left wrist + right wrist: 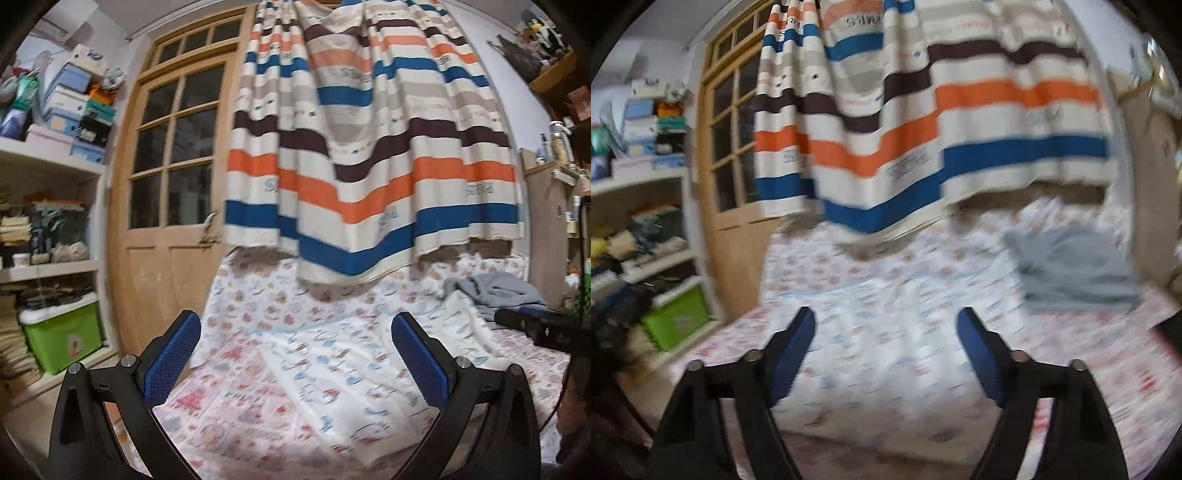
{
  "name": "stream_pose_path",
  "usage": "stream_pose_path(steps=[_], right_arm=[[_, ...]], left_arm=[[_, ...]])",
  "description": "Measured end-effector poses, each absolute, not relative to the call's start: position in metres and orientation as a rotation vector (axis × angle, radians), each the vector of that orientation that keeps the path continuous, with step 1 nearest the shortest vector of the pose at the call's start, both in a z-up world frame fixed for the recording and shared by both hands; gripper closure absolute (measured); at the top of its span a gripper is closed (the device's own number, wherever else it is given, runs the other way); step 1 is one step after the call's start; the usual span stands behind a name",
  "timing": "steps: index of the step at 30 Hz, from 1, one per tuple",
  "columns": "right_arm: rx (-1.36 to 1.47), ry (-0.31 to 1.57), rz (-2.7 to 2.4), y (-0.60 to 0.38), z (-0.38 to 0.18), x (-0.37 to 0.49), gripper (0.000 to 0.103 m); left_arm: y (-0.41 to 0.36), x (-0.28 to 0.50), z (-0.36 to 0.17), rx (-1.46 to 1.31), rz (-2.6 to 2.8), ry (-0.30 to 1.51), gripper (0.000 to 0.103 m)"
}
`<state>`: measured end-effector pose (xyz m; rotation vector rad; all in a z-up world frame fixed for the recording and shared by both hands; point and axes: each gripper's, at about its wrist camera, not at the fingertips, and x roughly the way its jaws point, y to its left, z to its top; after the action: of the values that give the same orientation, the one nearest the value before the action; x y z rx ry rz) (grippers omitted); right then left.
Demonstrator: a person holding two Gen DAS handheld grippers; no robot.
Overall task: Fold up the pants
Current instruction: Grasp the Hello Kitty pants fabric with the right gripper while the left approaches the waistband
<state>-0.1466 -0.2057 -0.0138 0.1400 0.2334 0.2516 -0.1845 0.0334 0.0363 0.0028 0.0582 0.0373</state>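
Note:
Grey pants (1075,269) lie bunched at the far right of a bed with a patterned sheet (886,314). In the left wrist view the pants (495,291) show at the right, partly behind the dark body of the other gripper (546,328). My left gripper (295,332) is open and empty above the sheet (295,369), well left of the pants. My right gripper (886,328) is open and empty above the sheet, short and left of the pants. The right wrist view is blurred.
A striped curtain (369,147) hangs over the bed's far end. A wooden door (166,184) stands left of it. Shelves with boxes (66,103) and a green bin (62,332) are at the left. More shelves (561,147) are at the right.

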Motion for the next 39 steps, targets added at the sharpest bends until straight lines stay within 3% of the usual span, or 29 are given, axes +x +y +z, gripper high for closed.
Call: stream_pose_path(steps=[5, 10, 14, 27, 34, 39], right_arm=[[0.124, 0.35, 0.411, -0.159, -0.048, -0.129, 0.044], [0.096, 0.373, 0.538, -0.111, -0.074, -0.127, 0.049], [0.059, 0.369, 0.566, -0.087, -0.099, -0.127, 0.064], [-0.123, 0.38, 0.487, -0.059, -0.124, -0.118, 0.065], [-0.086, 0.397, 0.449, -0.069, -0.121, -0.112, 0.093], [-0.055, 0.392, 0.451, -0.076, -0.109, -0.11, 0.094]], left_arm=[[0.055, -0.178, 0.015, -0.014, 0.096, 0.122, 0.001], [0.067, -0.182, 0.003, 0.032, 0.163, 0.124, 0.001], [0.083, -0.183, -0.003, -0.006, 0.184, 0.139, 0.001], [0.097, -0.167, -0.025, -0.035, 0.174, 0.206, 0.001], [0.099, -0.158, -0.031, -0.049, 0.158, 0.249, 0.001], [0.095, -0.135, -0.025, -0.012, 0.135, 0.318, 0.001]])
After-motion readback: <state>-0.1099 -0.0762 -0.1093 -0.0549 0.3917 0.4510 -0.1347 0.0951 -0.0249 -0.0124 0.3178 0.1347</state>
